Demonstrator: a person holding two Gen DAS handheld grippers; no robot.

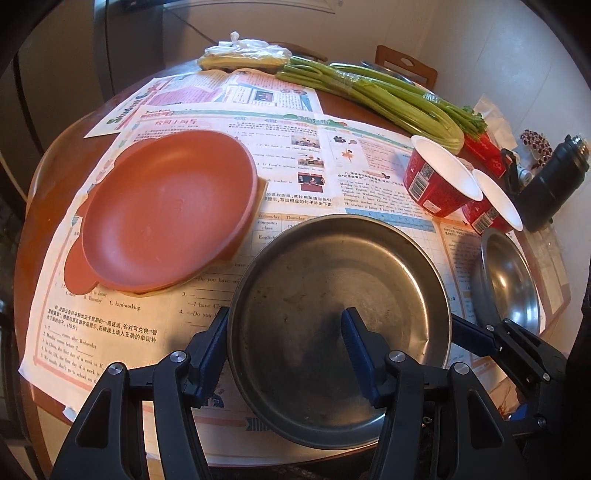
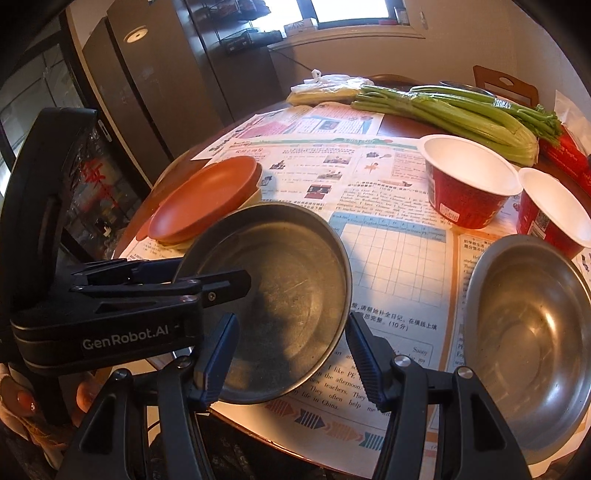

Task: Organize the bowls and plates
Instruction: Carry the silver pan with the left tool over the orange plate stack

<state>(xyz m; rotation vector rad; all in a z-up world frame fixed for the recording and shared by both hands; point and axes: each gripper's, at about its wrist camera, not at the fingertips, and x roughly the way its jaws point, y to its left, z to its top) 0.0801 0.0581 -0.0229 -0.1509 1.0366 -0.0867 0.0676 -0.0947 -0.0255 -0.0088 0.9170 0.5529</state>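
Round wooden table [image 2: 399,127], dark cabinets [image 2: 236,66], bright window [image 2: 351,9], wooden chair [image 1: 406,66]

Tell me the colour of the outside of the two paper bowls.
Red outside, white inside; the paper bowls show best in the right wrist view.

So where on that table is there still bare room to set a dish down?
The clearest patch is the newspaper between the metal plate, the steel bowl and the red paper cups. There is more behind the terracotta plate, toward the celery. The right side, around the cups, is crowded.
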